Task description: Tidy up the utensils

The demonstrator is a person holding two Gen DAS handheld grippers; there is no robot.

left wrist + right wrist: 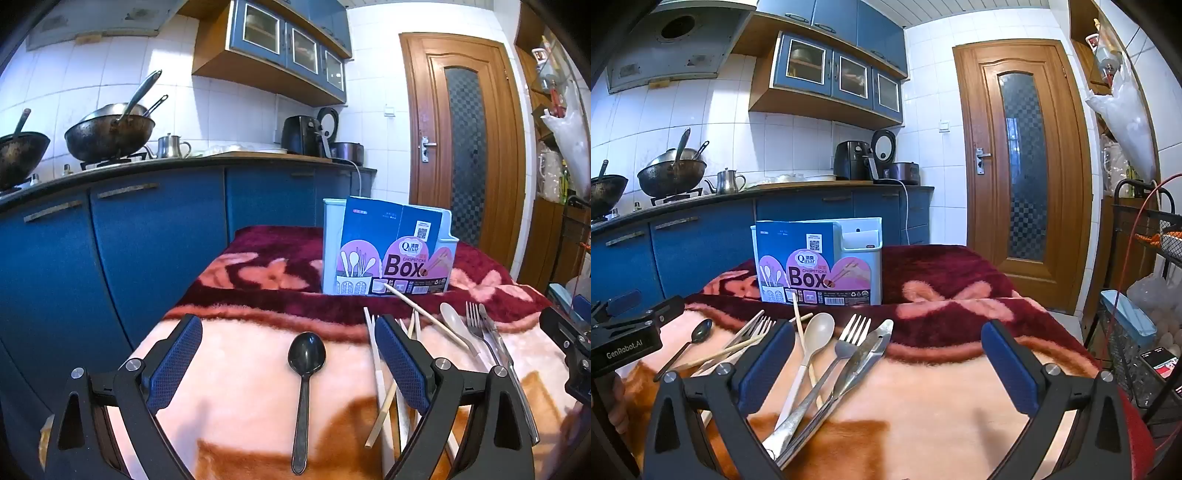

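A black spoon (305, 373) lies on the pink blanket between the open jaws of my left gripper (289, 363), which hovers over it empty. Wooden chopsticks (382, 373), a beige spoon (455, 325), a metal fork (476, 325) and a knife (496, 339) lie to its right. The white utensil holder with its blue "Box" label (388, 254) stands upright behind them. My right gripper (888, 363) is open and empty above the fork (846, 347), knife (868, 354) and beige spoon (816, 332). The holder (820, 264) stands behind, the black spoon (698, 336) at left.
The plush blanket (258, 280) covers the table. Blue kitchen cabinets (147, 236) with woks stand left and behind. A wooden door (1023, 166) is behind at right. A wire rack (1145, 295) with items stands close to the table's right edge.
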